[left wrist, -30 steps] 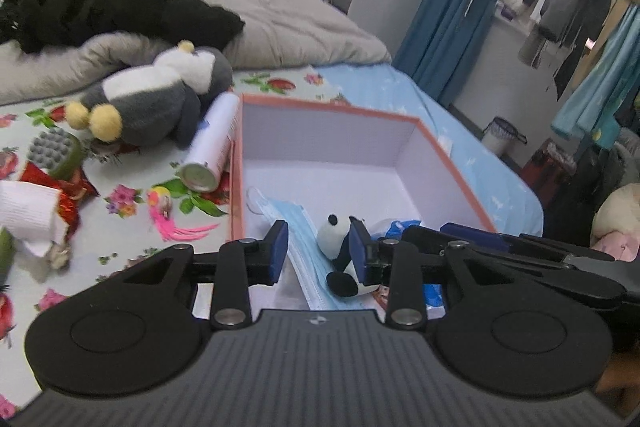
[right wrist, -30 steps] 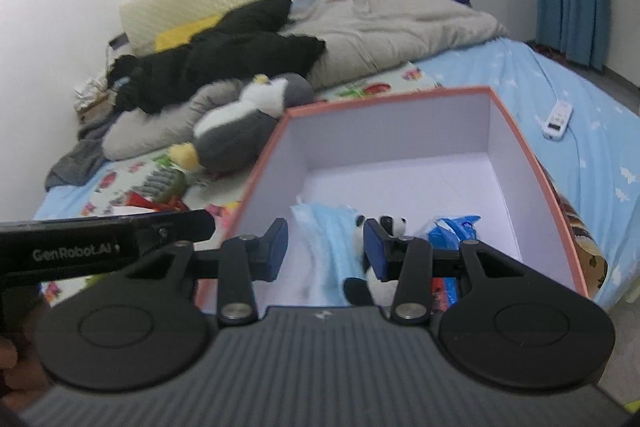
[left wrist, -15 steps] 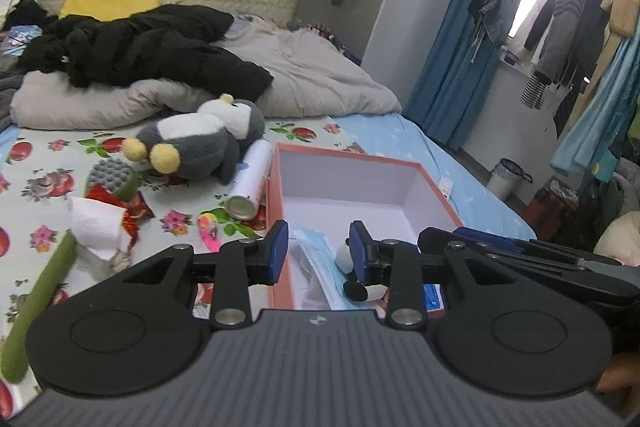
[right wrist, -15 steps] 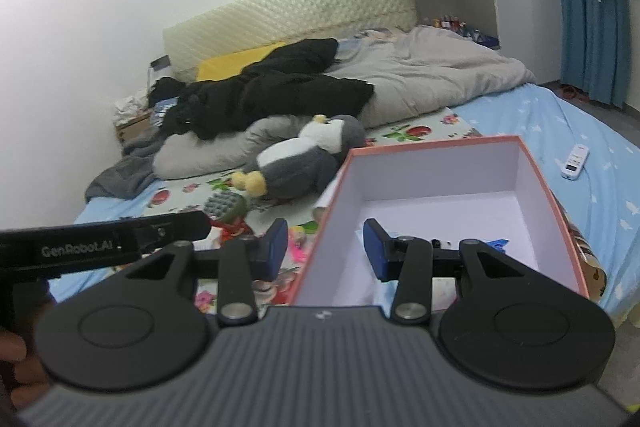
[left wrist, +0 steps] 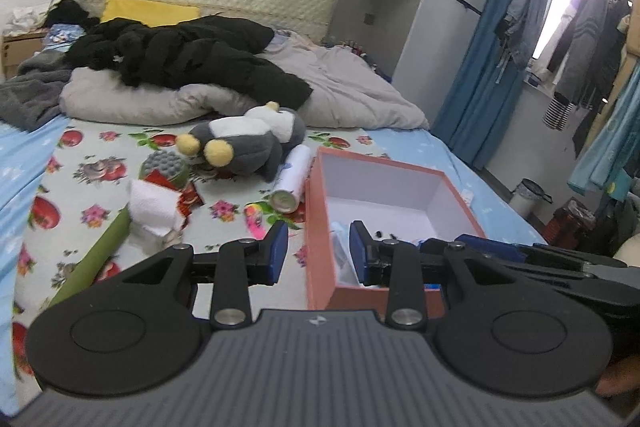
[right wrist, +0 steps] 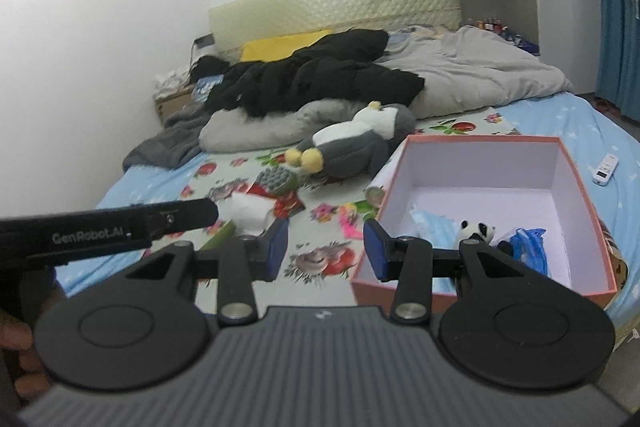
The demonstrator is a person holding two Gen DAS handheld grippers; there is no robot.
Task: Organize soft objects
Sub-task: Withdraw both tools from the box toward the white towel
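Observation:
An open pink box [left wrist: 316, 227] [right wrist: 560, 163] lies on the bed. It holds a small panda toy [right wrist: 476, 230], a blue face mask [right wrist: 432, 223] and a blue packet [right wrist: 528, 247]. A grey and white penguin plush [left wrist: 244, 143] [right wrist: 352, 143] lies beyond the box's left side. My left gripper [left wrist: 318, 253] is open and empty, held above the box's near left edge. My right gripper [right wrist: 326, 247] is open and empty, just left of the box's near corner.
On the floral sheet lie a white can [left wrist: 292, 179], a grey sponge [left wrist: 166, 167], a white cloth [left wrist: 154, 207], a green roll [left wrist: 96, 255] and a pink toy [left wrist: 254, 221]. A black coat [left wrist: 180, 55] and grey quilt [left wrist: 348, 83] lie behind. A remote [right wrist: 606, 169] lies right.
Both grippers have pulled back and up from the box, which now looks smaller and farther off. Both stay open and empty. The objects have not moved.

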